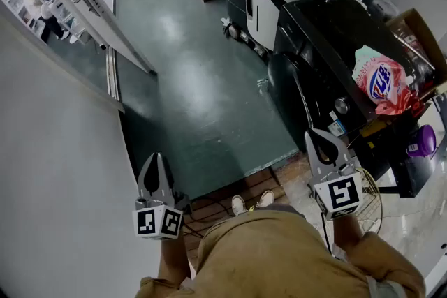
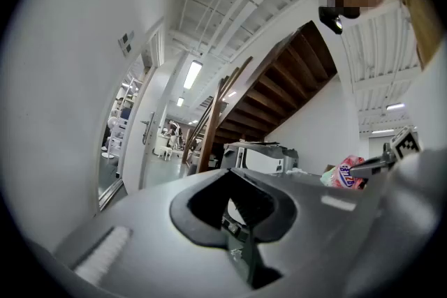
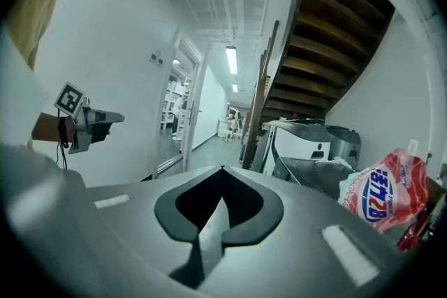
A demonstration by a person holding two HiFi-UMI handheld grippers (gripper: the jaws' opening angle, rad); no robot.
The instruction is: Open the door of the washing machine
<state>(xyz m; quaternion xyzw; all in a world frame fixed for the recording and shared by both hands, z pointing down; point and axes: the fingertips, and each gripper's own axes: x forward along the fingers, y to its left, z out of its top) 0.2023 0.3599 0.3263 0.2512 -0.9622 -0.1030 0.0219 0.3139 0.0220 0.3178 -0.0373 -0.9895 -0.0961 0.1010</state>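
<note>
We're standing off the washer | left gripper, right gripper: jaws pressed together, empty | risk: shut jaws skidding off the door, leaving it closed.

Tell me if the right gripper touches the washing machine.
Apart. Right gripper view: the right gripper, jaws shut and empty, stands clear of the washing machine.
</note>
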